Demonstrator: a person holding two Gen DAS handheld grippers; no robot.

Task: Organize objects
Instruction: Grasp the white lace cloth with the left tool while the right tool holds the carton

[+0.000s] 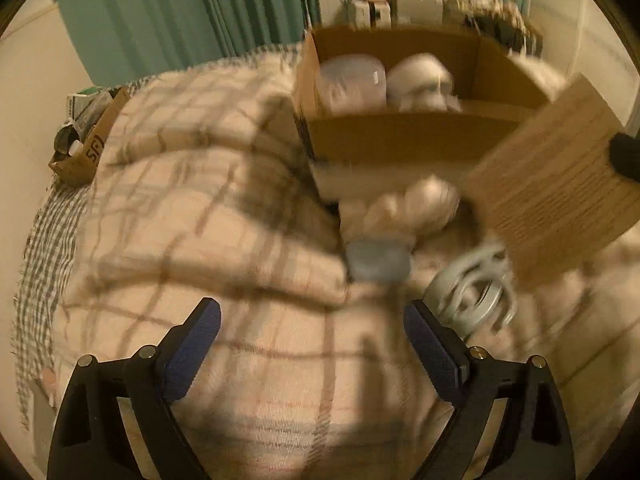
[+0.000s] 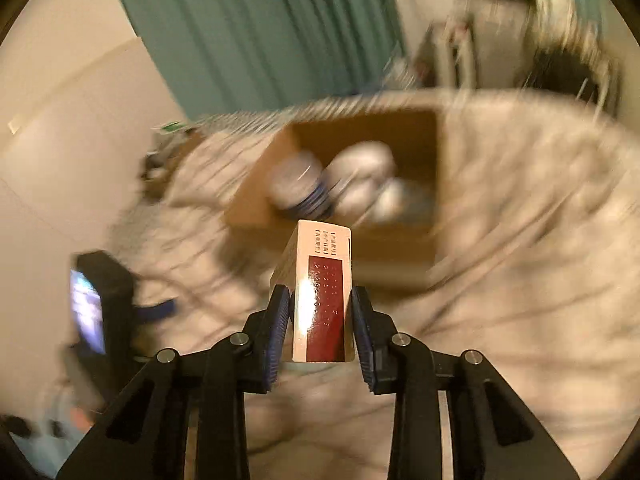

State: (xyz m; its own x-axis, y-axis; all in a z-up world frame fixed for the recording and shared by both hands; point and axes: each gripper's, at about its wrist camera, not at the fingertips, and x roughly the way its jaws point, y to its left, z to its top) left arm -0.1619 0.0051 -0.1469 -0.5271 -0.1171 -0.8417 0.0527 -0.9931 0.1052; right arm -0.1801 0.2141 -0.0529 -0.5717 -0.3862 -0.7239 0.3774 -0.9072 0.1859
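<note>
In the right wrist view, the right gripper point(image 2: 320, 320) has its blue-padded jaws closed against both sides of a small carton point(image 2: 320, 292), cream with a dark red printed panel; the print is too small to read. The carton's near end sits between the pads and its far end points toward an open cardboard box point(image 2: 400, 256) lying on a plaid blanket point(image 2: 520, 240). Motion blur smears everything beyond the carton. Inside the box are pale rounded items point(image 2: 360, 184), one with a dark blue band, but they cannot be identified. At the left edge, a black device with a lit screen point(image 2: 90, 312) shows, blurred.

In the left wrist view, the left gripper point(image 1: 312, 336) hangs with jaws wide apart and nothing between them, above the blanket. Just beyond lie a grey-blue object point(image 1: 378, 260), a silvery ring-shaped item point(image 1: 476, 284) and a pale lump point(image 1: 416, 200), all blurred. The carton appears at right, partly cut off. A teal curtain point(image 1: 180, 16) hangs behind.
</note>
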